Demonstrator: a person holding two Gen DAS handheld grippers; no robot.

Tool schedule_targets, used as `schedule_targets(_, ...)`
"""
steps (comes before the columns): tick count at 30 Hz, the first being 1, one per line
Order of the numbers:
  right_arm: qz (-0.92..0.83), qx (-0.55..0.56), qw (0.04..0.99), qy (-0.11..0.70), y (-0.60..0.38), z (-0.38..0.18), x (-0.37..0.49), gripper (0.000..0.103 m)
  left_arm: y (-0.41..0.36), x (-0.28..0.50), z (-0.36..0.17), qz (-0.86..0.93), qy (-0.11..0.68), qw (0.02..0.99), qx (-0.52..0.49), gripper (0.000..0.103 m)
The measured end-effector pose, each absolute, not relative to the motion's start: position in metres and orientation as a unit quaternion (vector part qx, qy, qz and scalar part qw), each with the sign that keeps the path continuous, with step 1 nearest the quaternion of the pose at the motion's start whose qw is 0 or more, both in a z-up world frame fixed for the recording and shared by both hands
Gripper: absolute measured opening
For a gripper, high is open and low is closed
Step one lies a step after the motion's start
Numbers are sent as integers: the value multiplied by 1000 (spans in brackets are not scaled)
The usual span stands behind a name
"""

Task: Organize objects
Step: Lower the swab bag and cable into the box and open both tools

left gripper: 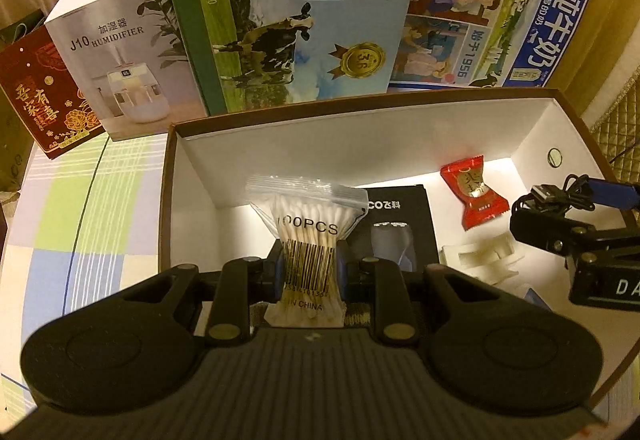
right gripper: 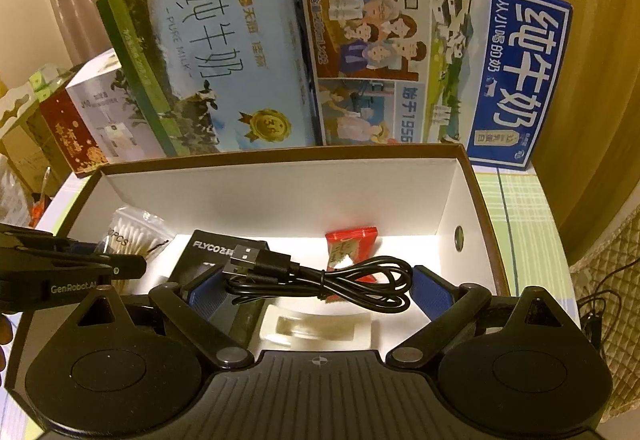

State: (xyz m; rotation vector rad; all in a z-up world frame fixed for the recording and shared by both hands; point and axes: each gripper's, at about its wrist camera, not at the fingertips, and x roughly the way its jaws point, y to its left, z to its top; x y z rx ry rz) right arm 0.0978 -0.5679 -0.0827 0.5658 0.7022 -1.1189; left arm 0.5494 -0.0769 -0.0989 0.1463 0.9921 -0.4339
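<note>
A: What has the left tool (left gripper: pixel 308 264) got?
B: It's clenched on a clear zip bag of cotton swabs (left gripper: pixel 308 240), barcode facing the camera, held upright over the open box (left gripper: pixel 360 119).
A: And the right tool (right gripper: pixel 316 290)?
B: Fingers spread wide; a coiled black USB cable (right gripper: pixel 320 276) lies across the gap between them, above the box floor. Whether it's truly gripped, I cannot tell.
A: What's inside?
B: A black FLYCO carton (right gripper: pixel 212 252), a red candy packet (left gripper: pixel 476 195) and a white plastic tray (right gripper: pixel 316 328).
A: Around it?
B: Two milk cartons (right gripper: pixel 516 75) and a humidifier box (left gripper: pixel 116 51) stand behind it on the bench (left gripper: pixel 80 224)
</note>
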Motion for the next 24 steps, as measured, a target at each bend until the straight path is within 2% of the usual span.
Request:
schedule_targets(12, -515, 270, 745, 327, -583, -92, 102, 93, -79, 565, -106, -198, 474, 856, 62, 22)
schedule_targets(17, -516, 273, 743, 327, -586, -94, 103, 93, -78, 566, -103, -202, 466, 859, 62, 30)
schedule_targets(19, -516, 273, 743, 327, -586, -94, 103, 93, -78, 567, -102, -202, 465, 860, 58, 44)
schedule_targets(24, -517, 273, 742, 327, -586, -94, 104, 93, -76, 566, -100, -206, 460, 861, 60, 49)
